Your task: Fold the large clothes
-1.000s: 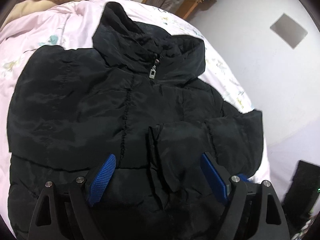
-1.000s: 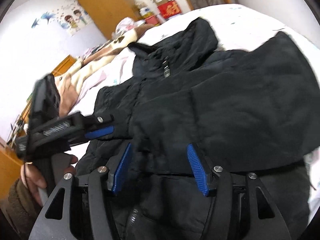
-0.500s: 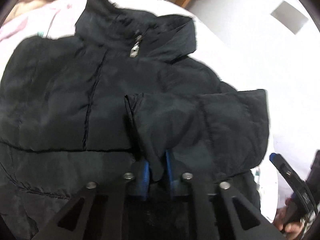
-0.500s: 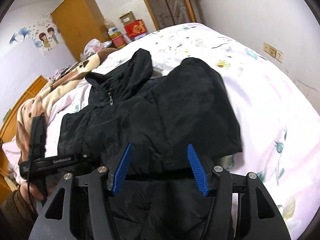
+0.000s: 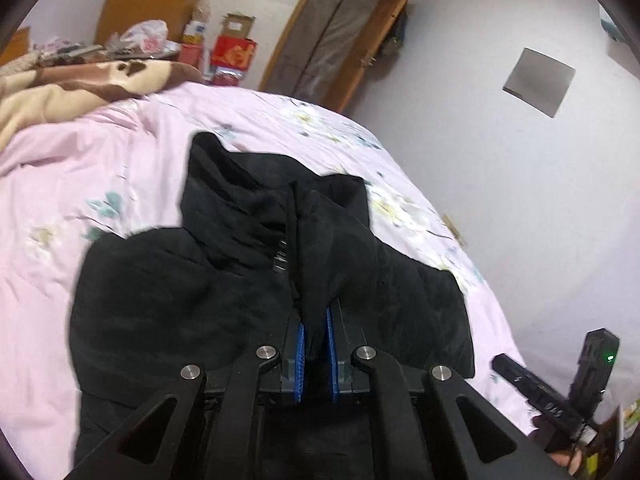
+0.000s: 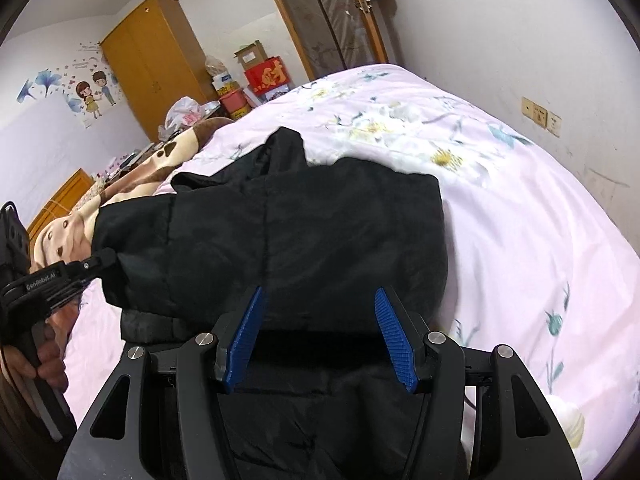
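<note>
Left wrist view shows my left gripper (image 5: 316, 334) clamped on a pinch of black fabric, its blue pads (image 5: 299, 354) nearly together with the cloth squeezed between them. The log has those jaws closing within the last second, and the fabric is plainly caught. What I hold belongs to the black puffer jacket (image 5: 180, 300), which lies spread on the pink floral bedspread (image 5: 100, 152), collar end pointing toward the far door (image 5: 336, 36). The gathered cloth rises from the jacket's middle to my pads.

From the right wrist view, my right gripper (image 6: 318, 332) stands about half open, hovering over the jacket's near edge with nothing between its pads; whether it touches the cloth I cannot tell. The left gripper appears at the jacket's left side there.

My worry is the hold: the shell looks slick and padded, so a thin pinch could slide out as I carry it across. Lifting with only one hand may also drag the whole jacket along the bedspread, spoiling the fold line, since the right side is not pinned.
</note>
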`<state>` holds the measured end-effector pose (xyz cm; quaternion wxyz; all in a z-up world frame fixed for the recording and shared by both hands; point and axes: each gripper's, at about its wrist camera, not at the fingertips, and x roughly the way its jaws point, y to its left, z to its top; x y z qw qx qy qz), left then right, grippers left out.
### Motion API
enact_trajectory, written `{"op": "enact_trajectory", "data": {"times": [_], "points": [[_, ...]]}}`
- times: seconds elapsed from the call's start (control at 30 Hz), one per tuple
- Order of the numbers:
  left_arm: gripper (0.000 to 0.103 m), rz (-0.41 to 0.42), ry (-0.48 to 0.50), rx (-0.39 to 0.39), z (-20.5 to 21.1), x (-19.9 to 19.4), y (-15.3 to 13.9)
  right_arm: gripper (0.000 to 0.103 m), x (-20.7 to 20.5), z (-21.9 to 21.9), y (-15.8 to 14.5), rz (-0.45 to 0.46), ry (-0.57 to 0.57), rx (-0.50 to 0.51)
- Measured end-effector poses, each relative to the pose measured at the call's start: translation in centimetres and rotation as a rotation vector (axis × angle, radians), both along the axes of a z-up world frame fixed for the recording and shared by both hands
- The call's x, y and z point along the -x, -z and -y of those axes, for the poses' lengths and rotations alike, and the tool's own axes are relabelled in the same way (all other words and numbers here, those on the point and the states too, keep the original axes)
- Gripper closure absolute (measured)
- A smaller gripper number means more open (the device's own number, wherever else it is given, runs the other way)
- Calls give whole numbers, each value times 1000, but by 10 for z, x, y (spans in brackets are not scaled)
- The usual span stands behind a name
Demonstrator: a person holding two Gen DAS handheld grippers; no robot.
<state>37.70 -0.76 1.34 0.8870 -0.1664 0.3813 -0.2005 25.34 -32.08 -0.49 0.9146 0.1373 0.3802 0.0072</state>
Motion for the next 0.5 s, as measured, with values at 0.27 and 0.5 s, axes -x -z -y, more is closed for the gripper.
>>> {"op": "enact_trajectory", "data": {"times": [0.27,0.5], "points": [[94,-71,-80,-21,-47,-16,31,45,-35,-33,7,-9,-56,65],[94,-146,-133,-43,-69,-13,74,45,-62,-40,23,-43,-43,169]]}}
